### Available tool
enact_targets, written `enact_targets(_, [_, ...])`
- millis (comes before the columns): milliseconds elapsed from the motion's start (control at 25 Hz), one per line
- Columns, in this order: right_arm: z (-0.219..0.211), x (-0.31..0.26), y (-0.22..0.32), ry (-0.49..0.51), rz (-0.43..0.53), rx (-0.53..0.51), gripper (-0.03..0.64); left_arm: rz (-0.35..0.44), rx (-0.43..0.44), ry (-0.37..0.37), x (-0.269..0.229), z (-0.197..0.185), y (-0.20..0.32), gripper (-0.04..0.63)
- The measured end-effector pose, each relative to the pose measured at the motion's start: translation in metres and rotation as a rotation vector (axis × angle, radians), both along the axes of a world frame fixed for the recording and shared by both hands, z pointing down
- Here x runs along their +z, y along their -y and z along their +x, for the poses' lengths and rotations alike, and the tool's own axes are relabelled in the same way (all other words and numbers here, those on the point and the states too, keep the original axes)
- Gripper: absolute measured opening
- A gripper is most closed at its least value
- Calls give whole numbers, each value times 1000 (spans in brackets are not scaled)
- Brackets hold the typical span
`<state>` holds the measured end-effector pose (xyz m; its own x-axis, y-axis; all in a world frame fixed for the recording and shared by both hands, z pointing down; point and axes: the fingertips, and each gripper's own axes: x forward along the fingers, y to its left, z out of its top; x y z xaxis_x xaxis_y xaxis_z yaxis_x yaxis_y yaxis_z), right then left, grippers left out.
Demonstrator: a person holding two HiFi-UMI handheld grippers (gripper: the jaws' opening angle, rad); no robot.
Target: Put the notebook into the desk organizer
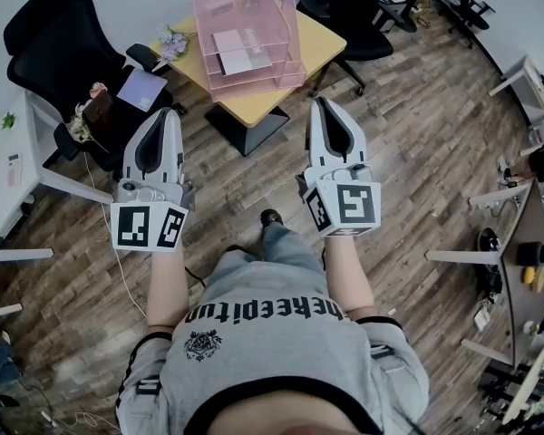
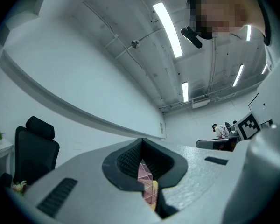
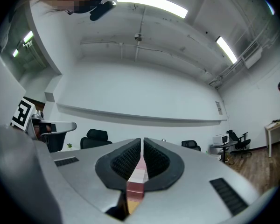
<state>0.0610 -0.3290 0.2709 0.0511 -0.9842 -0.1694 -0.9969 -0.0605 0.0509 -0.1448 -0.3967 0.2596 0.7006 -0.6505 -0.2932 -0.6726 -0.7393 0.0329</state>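
A clear pink desk organizer [image 1: 249,34] stands on a small yellow table [image 1: 317,39] ahead of me. A pale pink-and-white notebook [image 1: 238,51] lies flat on one of its shelves. My left gripper [image 1: 170,114] and right gripper [image 1: 322,104] hover side by side over the wooden floor, short of the table, both pointing at it. Each one is shut with nothing held. In the left gripper view the left gripper [image 2: 141,146] has its pads meeting, and a sliver of the organizer [image 2: 148,183] shows below them. The right gripper [image 3: 143,143] likewise frames the organizer [image 3: 136,176].
A black office chair [image 1: 63,43] at the left carries a lavender flat pad [image 1: 142,89] and a brown item. A small bunch of flowers [image 1: 172,42] lies at the table's left corner. Another black chair [image 1: 349,16] stands behind the table. White desks flank both sides.
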Motion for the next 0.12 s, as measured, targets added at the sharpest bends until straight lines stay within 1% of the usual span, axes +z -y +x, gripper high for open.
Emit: enact_targets(120, [-4,0,1,-1,4,-1,3,-2,-1,-2,1,-4,2,3])
